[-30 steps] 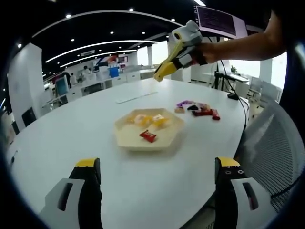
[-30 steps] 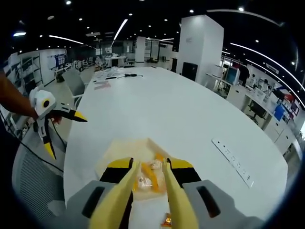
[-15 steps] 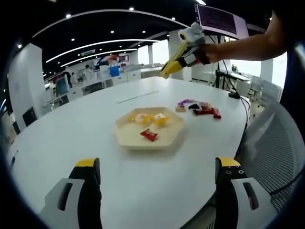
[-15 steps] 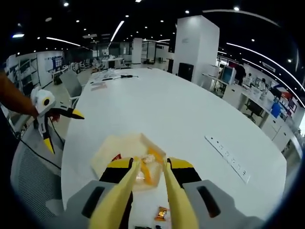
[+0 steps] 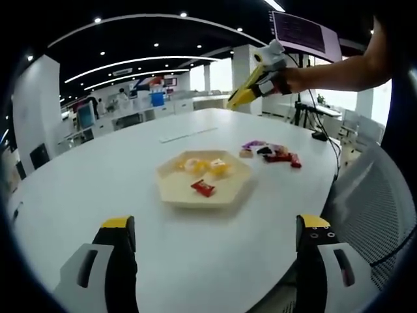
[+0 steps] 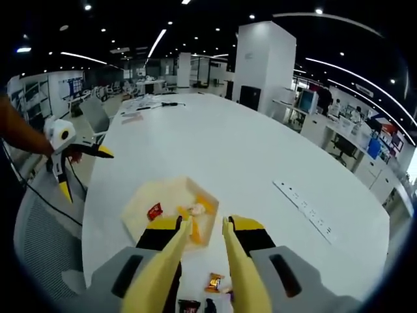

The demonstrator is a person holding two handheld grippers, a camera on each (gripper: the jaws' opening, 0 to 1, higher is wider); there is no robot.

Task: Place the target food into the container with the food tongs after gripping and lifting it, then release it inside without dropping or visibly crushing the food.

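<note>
Tray's near corner behind tongs

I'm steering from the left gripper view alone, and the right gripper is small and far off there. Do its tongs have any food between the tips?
Observer: No. In the right gripper view the right gripper is shut on the yellow food tongs, and the tong tips stand apart with nothing between them.
Operator: What lies ahead of the tips?
Observer: The hexagonal tray. Its red-wrapped candy and yellow pieces lie just past the tips.
Operator: And the loose snacks?
Observer: An orange-wrapped snack shows between the tong arms, on the table, nearer the camera than the tray.
</note>
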